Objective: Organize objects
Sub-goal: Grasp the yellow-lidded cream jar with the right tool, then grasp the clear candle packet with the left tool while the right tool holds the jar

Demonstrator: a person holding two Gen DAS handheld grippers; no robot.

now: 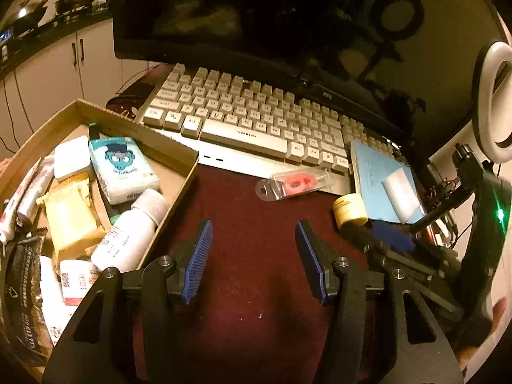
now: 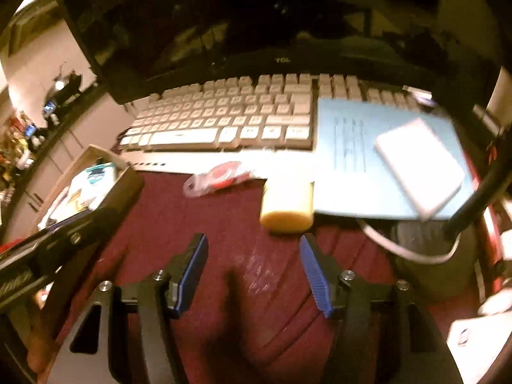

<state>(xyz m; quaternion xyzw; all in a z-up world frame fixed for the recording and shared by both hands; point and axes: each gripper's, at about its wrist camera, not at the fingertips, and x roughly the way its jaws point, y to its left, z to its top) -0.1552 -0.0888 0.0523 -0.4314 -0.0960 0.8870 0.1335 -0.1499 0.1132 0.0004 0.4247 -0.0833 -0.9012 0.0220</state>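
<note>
A cardboard tray (image 1: 179, 188) at the left holds a white bottle (image 1: 131, 233), a blue tissue pack (image 1: 123, 169), a yellow wrapper (image 1: 72, 220), tubes and other items. On the maroon cloth lie a clear packet with a red part (image 1: 296, 185) and a yellow jar (image 1: 350, 211) on its side. My left gripper (image 1: 254, 246) is open and empty over the cloth, right of the tray. My right gripper (image 2: 252, 256) is open and empty, just short of the yellow jar (image 2: 286, 204). The packet (image 2: 217, 177) lies to its left.
A white keyboard (image 1: 256, 121) and a dark monitor (image 1: 256, 32) stand behind. A blue notebook (image 2: 361, 160) with a white box (image 2: 419, 166) on it overlaps the keyboard's right end. A ring light (image 1: 496, 102) stands far right. The other gripper (image 1: 416, 256) is at the right.
</note>
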